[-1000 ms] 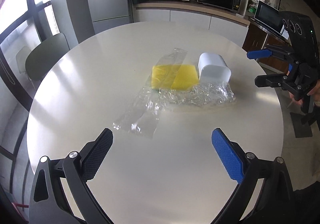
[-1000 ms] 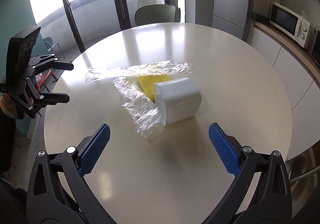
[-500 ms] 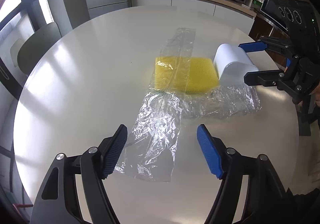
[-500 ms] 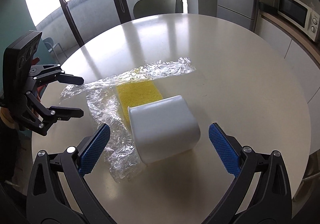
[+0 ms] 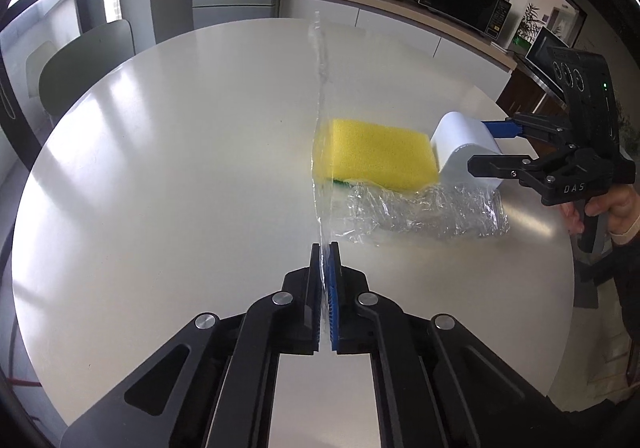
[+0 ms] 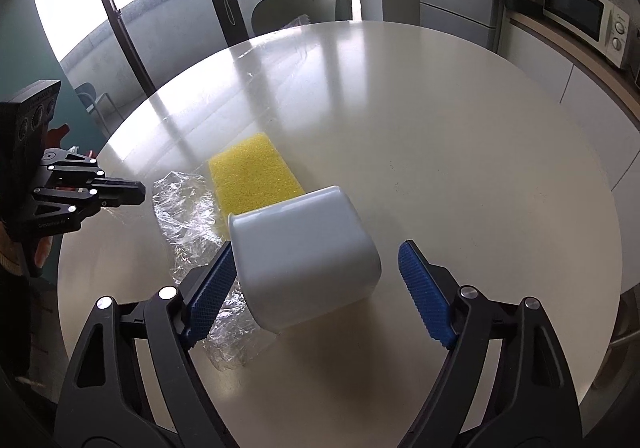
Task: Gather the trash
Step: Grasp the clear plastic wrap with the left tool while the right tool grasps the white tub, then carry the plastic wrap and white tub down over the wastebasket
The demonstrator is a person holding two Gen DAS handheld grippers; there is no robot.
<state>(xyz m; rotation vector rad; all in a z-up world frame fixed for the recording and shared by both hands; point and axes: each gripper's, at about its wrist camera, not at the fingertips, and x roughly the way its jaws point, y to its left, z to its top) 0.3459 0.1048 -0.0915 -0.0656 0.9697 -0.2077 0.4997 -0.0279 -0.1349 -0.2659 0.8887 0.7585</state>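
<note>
While our left tongs point(image 5: 325, 248) pinch the plastic strip point(image 5: 321, 95) | right tongs point(image 6: 316, 280) wide around the bin point(image 6: 304, 260) | we should squeeze its sides squarely.

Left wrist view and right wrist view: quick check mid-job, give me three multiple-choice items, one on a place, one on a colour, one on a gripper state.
1. Where is the white plastic tub lying on its side?
A. between the right gripper's fingers
B. on the chair
C. under the yellow sponge

2. What colour is the sponge's top?
A. pink
B. yellow
C. white

3. The left gripper is:
A. wide open
B. shut on the clear plastic film strip
C. shut on the sponge

Key: 1 A, a blue pad sits on each side of the tub; 2 B, plainly yellow in both views; 3 B, the strip runs up from the closed fingers.
</note>
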